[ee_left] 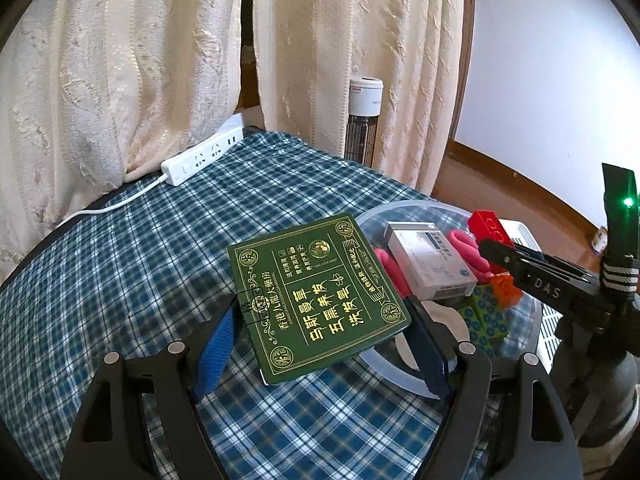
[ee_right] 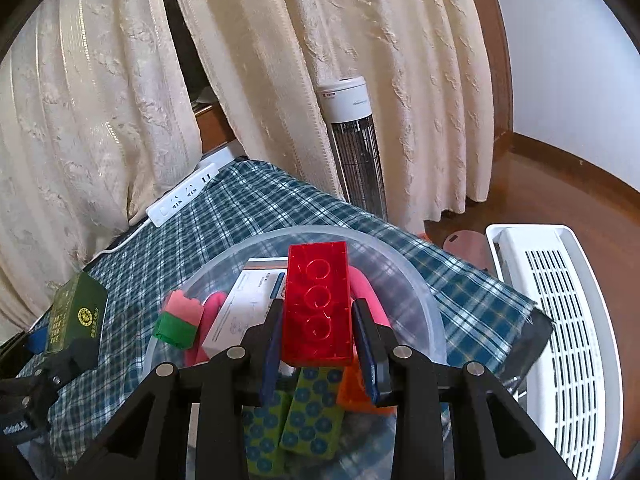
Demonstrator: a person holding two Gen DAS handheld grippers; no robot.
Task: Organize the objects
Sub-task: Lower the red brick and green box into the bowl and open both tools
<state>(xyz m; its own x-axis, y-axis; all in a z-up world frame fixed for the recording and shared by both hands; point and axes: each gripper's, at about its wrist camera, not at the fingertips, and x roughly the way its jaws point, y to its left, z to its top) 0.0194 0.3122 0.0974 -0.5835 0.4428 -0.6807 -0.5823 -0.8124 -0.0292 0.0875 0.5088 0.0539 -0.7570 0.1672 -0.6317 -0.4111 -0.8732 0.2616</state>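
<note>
My left gripper (ee_left: 320, 316) is shut on a flat green box with gold print (ee_left: 316, 296), held above the plaid table beside the clear plastic bowl (ee_left: 400, 210). The green box also shows in the right wrist view (ee_right: 76, 316) at far left. My right gripper (ee_right: 318, 320) is shut on a translucent red brick (ee_right: 318, 300), held over the clear bowl (ee_right: 420, 300). The red brick also shows in the left wrist view (ee_left: 490, 226). In the bowl lie a white box (ee_right: 244, 304), a pink item (ee_right: 212, 312), a pink-and-green brick (ee_right: 178, 320), an orange brick (ee_right: 354, 394) and green dotted blocks (ee_right: 304, 420).
A white power strip (ee_left: 204, 154) lies at the table's far edge by the cream curtains (ee_left: 140, 60). A tower heater (ee_right: 356, 140) stands behind the table. A white slatted basket (ee_right: 560, 320) sits to the right of the table, over the wooden floor.
</note>
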